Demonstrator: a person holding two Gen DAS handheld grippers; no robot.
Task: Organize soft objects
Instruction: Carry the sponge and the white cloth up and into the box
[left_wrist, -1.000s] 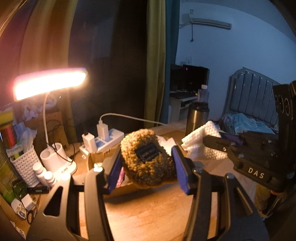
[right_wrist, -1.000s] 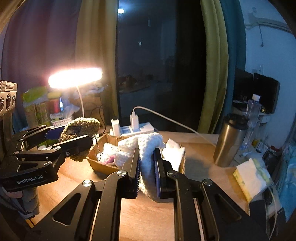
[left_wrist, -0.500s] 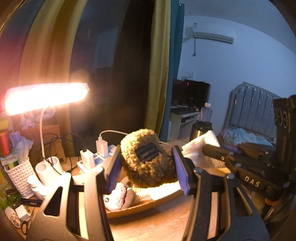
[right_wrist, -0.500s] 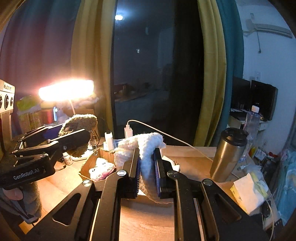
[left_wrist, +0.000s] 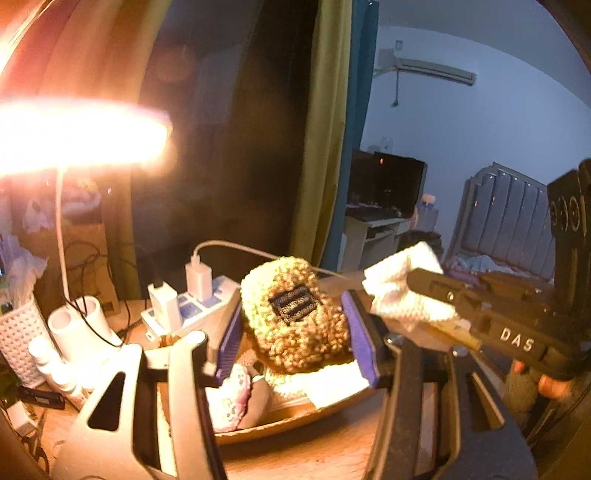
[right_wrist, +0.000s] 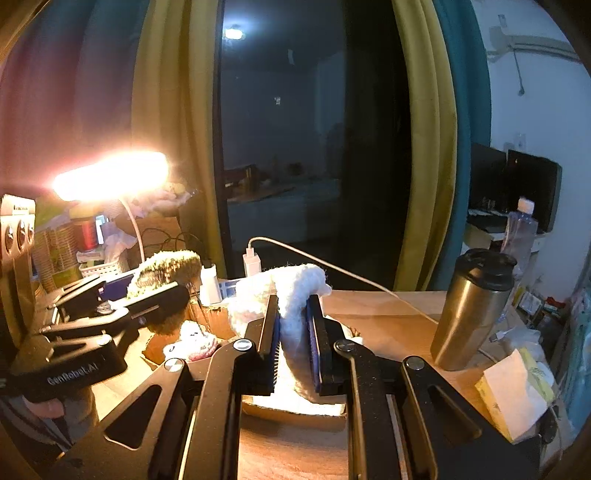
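Observation:
My left gripper (left_wrist: 295, 338) is shut on a brown fuzzy knit item (left_wrist: 295, 317) with a dark label, held above a cardboard box (left_wrist: 295, 421); it also shows in the right wrist view (right_wrist: 162, 269). My right gripper (right_wrist: 293, 347) is shut on a white knit item (right_wrist: 295, 295), which hangs over the box (right_wrist: 295, 410); it shows in the left wrist view (left_wrist: 402, 291) too. A pink and white soft toy (left_wrist: 231, 398) lies in the box, also seen in the right wrist view (right_wrist: 192, 343).
A lit desk lamp (left_wrist: 74, 136) glares at the left. A power strip with chargers (left_wrist: 184, 299) lies behind the box. A steel tumbler (right_wrist: 472, 310) and a tissue pack (right_wrist: 517, 391) stand on the wooden desk (right_wrist: 388, 325) at the right. A white basket (left_wrist: 18, 343) and bottles stand far left.
Both grippers have risen and moved nearer the box with their knit items still held. The box and the pink toy inside it now show larger below.

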